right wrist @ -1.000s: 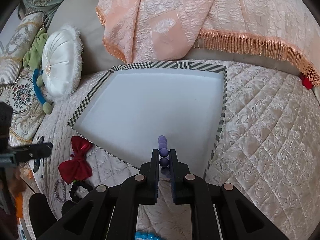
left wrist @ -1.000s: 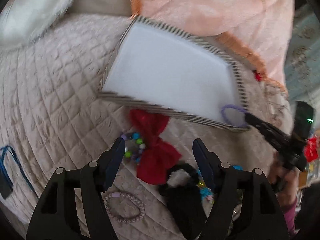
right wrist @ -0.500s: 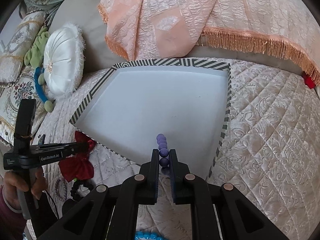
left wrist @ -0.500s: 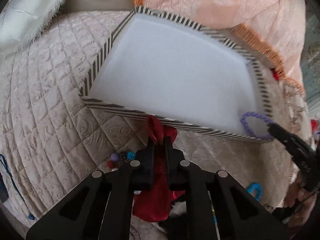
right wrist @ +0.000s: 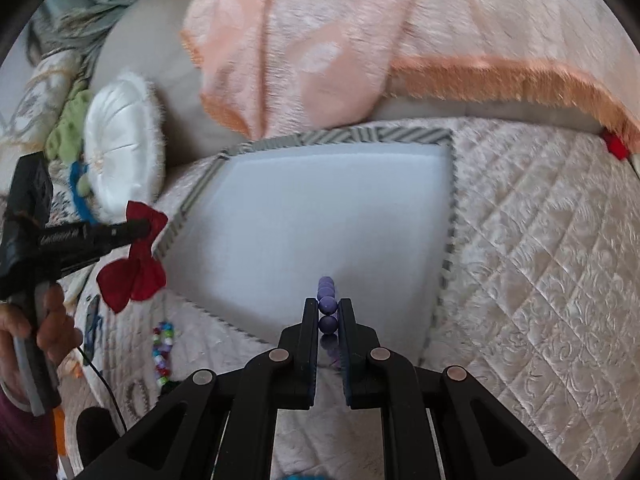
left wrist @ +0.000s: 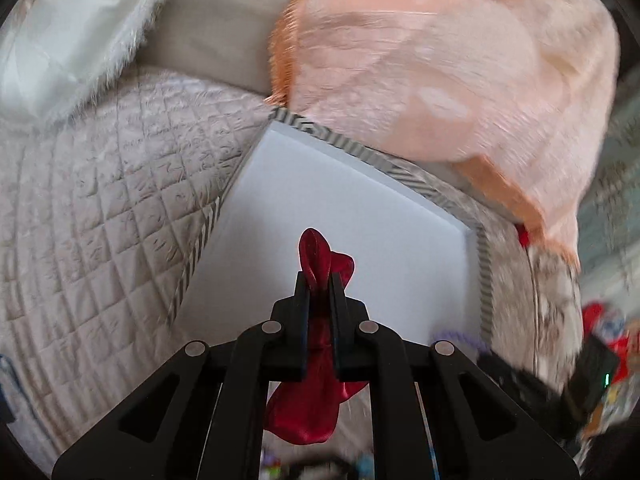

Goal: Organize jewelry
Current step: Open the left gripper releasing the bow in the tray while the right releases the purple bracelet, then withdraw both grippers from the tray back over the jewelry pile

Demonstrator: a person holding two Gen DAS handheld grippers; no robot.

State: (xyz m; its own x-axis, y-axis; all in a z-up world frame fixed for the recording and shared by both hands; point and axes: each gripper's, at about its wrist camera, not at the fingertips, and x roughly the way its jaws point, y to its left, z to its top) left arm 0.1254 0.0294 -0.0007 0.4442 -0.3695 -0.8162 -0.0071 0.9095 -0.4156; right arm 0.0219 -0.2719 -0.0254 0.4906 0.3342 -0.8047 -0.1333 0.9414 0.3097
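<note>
Left gripper (left wrist: 319, 280): clenched on the red bow (left wrist: 316, 400); the jaws pinch the satin near its knot.
Red bow: one lobe pokes up past the fingertips, and the larger lobe hangs below, between the black finger arms. In the right wrist view it (right wrist: 134, 270) dangles from the left gripper (right wrist: 142, 227), clear of the quilt and just outside the tray's left edge.
Right gripper (right wrist: 328, 312): clamped on the purple bead bracelet (right wrist: 327, 300); two beads sit right between the fingers, and more beads stack up past the tips.
Purple bead bracelet: held above the near part of the tray's white floor, close to its near rim.
Hand (right wrist: 40, 328): wrapped around the left gripper's handle, at the left edge of the right wrist view.
Multicoloured bead strand (right wrist: 163, 354): lying on the quilt near the tray's near-left corner, below the hanging bow.
Tray (right wrist: 447, 264): shallow, white inside, grey striped rim, resting flat on the quilt.
Quilt (right wrist: 540, 280): pale, diamond-stitched, under everything.
Round white cushion (right wrist: 120, 148): beyond the tray, to the left.
Peach fringed blanket (right wrist: 320, 40): draped behind the tray's far rim.
</note>
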